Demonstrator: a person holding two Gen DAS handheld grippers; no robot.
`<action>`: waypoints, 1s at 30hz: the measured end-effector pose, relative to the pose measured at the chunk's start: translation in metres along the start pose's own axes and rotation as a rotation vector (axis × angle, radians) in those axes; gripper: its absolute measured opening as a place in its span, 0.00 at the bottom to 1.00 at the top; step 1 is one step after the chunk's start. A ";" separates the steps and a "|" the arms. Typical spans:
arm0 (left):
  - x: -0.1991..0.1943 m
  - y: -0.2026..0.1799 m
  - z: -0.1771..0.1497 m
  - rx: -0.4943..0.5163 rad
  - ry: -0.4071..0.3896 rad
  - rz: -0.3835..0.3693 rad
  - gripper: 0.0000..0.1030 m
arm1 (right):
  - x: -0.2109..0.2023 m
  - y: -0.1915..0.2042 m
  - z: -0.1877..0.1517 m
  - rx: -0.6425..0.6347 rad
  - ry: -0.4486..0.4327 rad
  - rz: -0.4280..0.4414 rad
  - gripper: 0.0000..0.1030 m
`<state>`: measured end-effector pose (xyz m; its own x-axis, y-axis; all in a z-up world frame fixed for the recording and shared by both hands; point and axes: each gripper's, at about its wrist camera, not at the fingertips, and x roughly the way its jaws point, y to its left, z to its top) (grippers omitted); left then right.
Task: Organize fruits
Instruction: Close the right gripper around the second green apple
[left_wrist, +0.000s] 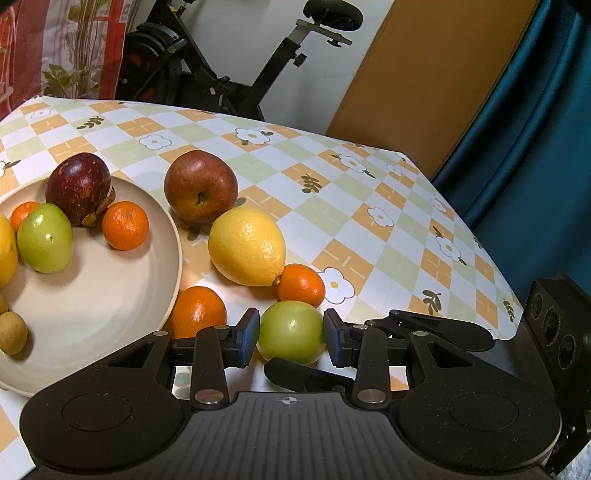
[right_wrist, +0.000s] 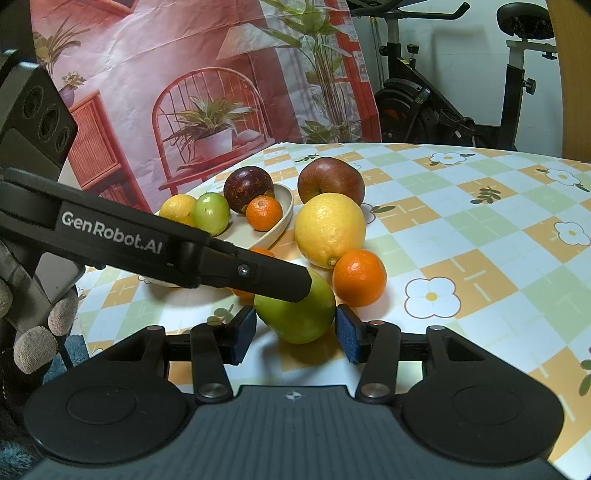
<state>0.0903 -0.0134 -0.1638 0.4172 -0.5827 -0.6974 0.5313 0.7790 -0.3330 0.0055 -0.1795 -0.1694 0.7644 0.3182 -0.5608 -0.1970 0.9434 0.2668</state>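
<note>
Between both tools' pads, green fruit (left_wrist: 290, 332) — left tool (left_wrist: 291, 338) pinching, right tool (right_wrist: 295, 332) spread.

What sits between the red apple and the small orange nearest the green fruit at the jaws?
The large lemon lies between the red apple and the small orange, touching the orange. Both wrist views show it.

A black exercise bike (right_wrist: 461, 92) is standing behind the checked, flowered surface (right_wrist: 480, 229), with a white wall (left_wrist: 314, 74) showing behind it, a printed red backdrop (right_wrist: 166, 92) hanging beside it, and a wooden panel (left_wrist: 424, 74) and teal curtain (left_wrist: 535, 129) standing farther along.
</note>
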 end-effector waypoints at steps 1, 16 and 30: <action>0.000 0.000 0.000 -0.003 -0.001 -0.002 0.39 | 0.000 0.000 0.000 0.000 0.000 0.000 0.49; 0.000 -0.007 -0.004 0.032 -0.028 0.028 0.39 | -0.001 0.000 0.000 0.004 0.001 0.003 0.49; 0.001 -0.004 -0.008 0.008 -0.044 0.015 0.41 | -0.001 0.000 -0.001 0.011 0.001 0.006 0.49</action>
<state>0.0830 -0.0149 -0.1681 0.4568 -0.5809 -0.6737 0.5305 0.7858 -0.3179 0.0041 -0.1794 -0.1690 0.7625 0.3244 -0.5598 -0.1949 0.9402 0.2794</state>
